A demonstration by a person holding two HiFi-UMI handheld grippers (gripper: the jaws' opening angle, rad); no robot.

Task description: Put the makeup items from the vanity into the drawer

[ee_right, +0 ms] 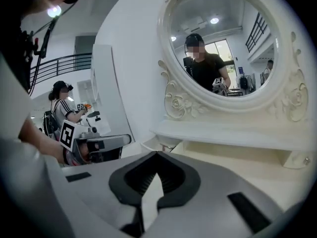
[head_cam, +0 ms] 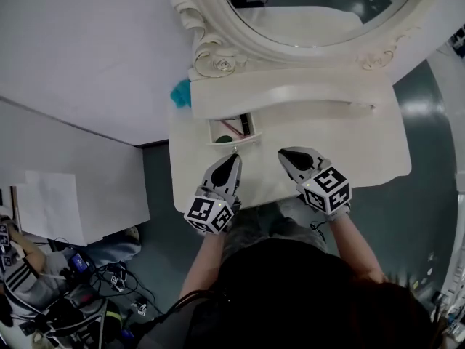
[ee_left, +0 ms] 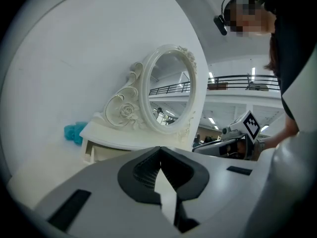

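Hovering just in front of the open drawer [head_cam: 232,142], the left gripper [head_cam: 235,157] has its jaws pressed together with nothing between them. The right gripper [head_cam: 284,154], to the right of the drawer over the vanity top [head_cam: 363,147], is likewise closed and empty. The makeup items [head_cam: 245,124] lie inside the drawer; the oval mirror [head_cam: 320,13] stands behind it, and a teal object [head_cam: 180,91] sits behind its left corner.

left gripper [ee_left: 159,150]: jaws together, nothing between | mirror [ee_left: 168,90]: upright ahead | drawer [ee_left: 97,152]: open, lower left | teal object [ee_left: 74,132]: by wall
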